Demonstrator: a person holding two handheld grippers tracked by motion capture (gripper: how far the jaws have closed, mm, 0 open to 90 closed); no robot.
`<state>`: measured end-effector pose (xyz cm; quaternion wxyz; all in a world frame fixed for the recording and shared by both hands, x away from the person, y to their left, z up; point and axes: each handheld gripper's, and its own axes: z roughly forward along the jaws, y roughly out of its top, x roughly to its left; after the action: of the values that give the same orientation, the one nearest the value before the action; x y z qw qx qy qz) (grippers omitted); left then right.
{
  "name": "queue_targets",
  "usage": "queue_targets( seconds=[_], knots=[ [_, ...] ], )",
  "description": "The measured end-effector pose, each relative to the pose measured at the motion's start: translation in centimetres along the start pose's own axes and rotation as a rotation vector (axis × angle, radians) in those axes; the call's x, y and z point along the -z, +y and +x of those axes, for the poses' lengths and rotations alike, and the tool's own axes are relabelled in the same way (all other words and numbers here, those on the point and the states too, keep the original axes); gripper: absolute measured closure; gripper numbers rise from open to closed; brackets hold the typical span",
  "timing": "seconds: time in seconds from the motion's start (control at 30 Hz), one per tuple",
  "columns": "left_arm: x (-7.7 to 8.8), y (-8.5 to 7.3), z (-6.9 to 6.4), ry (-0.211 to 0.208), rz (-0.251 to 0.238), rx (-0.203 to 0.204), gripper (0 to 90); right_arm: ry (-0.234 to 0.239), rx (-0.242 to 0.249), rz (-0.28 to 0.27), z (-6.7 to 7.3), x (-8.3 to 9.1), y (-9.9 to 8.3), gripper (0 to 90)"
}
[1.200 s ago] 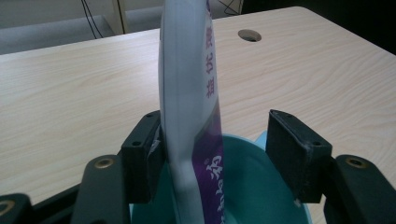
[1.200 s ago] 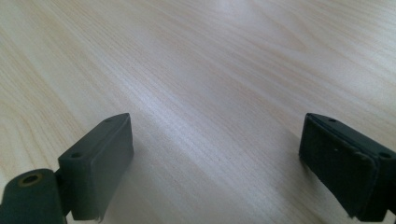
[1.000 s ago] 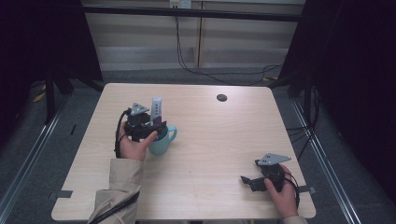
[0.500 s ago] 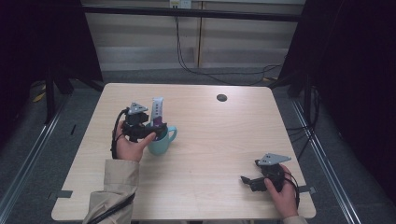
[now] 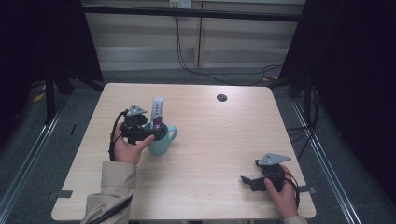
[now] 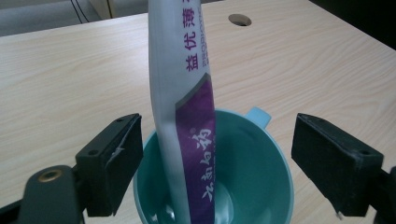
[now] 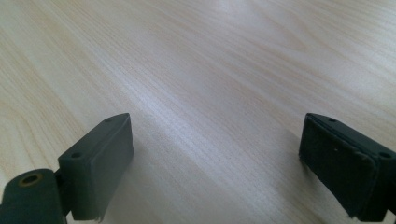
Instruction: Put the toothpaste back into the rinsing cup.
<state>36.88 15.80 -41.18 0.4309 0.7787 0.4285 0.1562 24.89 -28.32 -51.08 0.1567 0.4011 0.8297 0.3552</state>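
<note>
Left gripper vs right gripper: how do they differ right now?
The left gripper, its jaws having just been opening, straddles the white and purple toothpaste tube standing in the teal cup; the right gripper has bare wooden table between its jaws. In the high view, left is mid-table, right near the front edge. Both are open, holding nothing.

We wear a beige sleeve [image 5: 112, 191] on the left arm. Each hand carries a black gripper: the left gripper [image 6: 219, 163] and right gripper [image 7: 215, 168] both have blocky black fingers [image 6: 112, 161] with small screw holes, a brass-ringed pivot, grey three-cornered top plates and trailing black cables.
</note>
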Motion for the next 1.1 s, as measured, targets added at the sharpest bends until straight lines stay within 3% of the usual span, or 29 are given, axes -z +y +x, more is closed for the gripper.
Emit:
queue_targets(
  seconds=[0.77, 1.1],
  knots=[
    [1.7, -1.5, 0.7, -0.049, 0.038, -0.010, 15.2, 0.000, 0.000, 0.000, 0.0, 0.0, 0.0, 9.5],
    [2.5, -2.4, 0.9, -0.084, 0.052, -0.047, 12.4, 0.000, 0.000, 0.000, 0.0, 0.0, 0.0, 9.5]
  ],
)
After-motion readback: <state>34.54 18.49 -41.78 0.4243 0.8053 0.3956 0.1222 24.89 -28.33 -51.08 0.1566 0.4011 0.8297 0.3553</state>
